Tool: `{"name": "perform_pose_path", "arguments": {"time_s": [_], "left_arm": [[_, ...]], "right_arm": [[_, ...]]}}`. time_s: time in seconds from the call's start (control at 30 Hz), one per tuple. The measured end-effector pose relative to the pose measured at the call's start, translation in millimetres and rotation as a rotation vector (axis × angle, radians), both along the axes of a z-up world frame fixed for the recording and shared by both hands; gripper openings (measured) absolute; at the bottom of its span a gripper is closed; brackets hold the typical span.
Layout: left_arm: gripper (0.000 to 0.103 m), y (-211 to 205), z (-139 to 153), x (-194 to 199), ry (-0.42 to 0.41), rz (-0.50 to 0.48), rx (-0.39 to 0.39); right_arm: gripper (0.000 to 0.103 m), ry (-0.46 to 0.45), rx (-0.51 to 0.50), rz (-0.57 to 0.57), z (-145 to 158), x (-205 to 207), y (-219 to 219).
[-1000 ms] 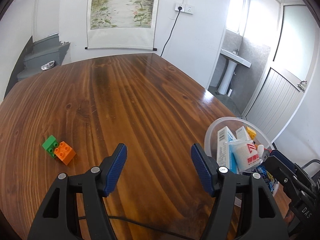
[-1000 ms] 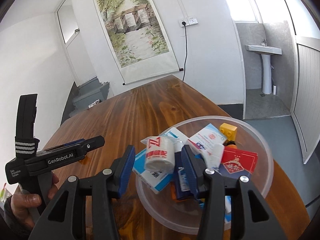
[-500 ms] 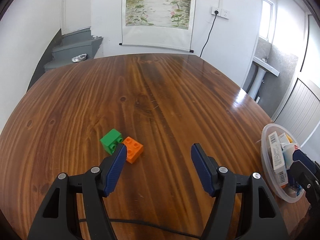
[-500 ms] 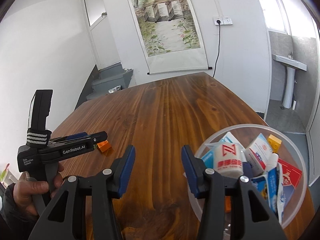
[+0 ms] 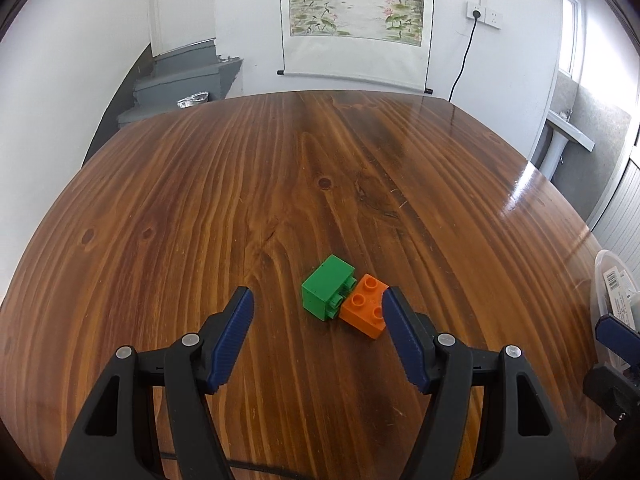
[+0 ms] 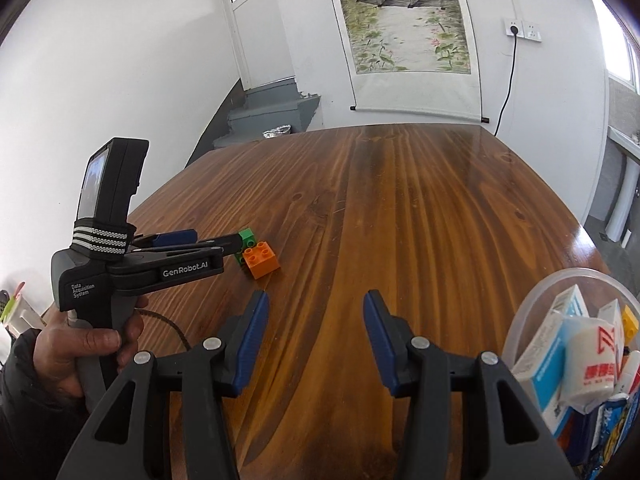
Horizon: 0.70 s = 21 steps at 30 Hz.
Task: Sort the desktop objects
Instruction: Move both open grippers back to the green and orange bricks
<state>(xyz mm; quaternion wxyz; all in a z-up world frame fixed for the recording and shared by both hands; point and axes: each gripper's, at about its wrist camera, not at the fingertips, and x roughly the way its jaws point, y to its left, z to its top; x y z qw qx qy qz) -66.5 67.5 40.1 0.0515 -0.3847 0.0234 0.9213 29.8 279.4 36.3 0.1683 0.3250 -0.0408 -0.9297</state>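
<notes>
A green brick [image 5: 328,292] lies on its side against an orange brick [image 5: 366,312] on the wooden table [image 5: 280,184]. My left gripper [image 5: 318,304] is open, and both bricks sit just ahead of its fingertips, the orange one by the right pad. From the right wrist view the left gripper [image 6: 236,242] reaches the green brick [image 6: 248,236] and orange brick [image 6: 262,264] from the left. My right gripper [image 6: 315,304] is open over bare table with nothing between its fingers. A clear plastic bowl [image 6: 532,312] of sorted items stands to its right.
The bowl [image 5: 600,268] holds small boxes, a white roll [image 6: 588,360] and a yellow brick [image 6: 629,322]. A person's hand [image 6: 80,344] grips the left gripper's handle, and a cable [image 6: 176,326] trails on the table. The table's right edge drops off near the bowl.
Both grippers swung left across the table. The bricks went from left of the left gripper to just ahead of its fingertips. The right gripper left the bowl, which now sits at the right edge.
</notes>
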Motion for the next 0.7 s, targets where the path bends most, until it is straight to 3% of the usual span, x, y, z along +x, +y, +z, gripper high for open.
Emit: {"name": "perform_pose_path", "arguments": {"time_s": [0.2, 0.43, 0.7], "left_arm": [[0.070, -0.4, -14.2, -18.9, -0.028, -0.005, -0.025], [0.070, -14.4, -17.3, -25.9, -0.038, 0.008, 0.026], [0.070, -21.3, -23.7, -29.2, -0.063, 0.029, 0.017]], "right_arm": [[0.053, -0.044, 0.000, 0.034, -9.7, -16.4, -12.1], [0.053, -0.088, 0.003, 0.073, -19.5, -41.1, -25.0], [0.053, -0.108, 0.059, 0.123, -28.6, -63.4, -52.6]]}}
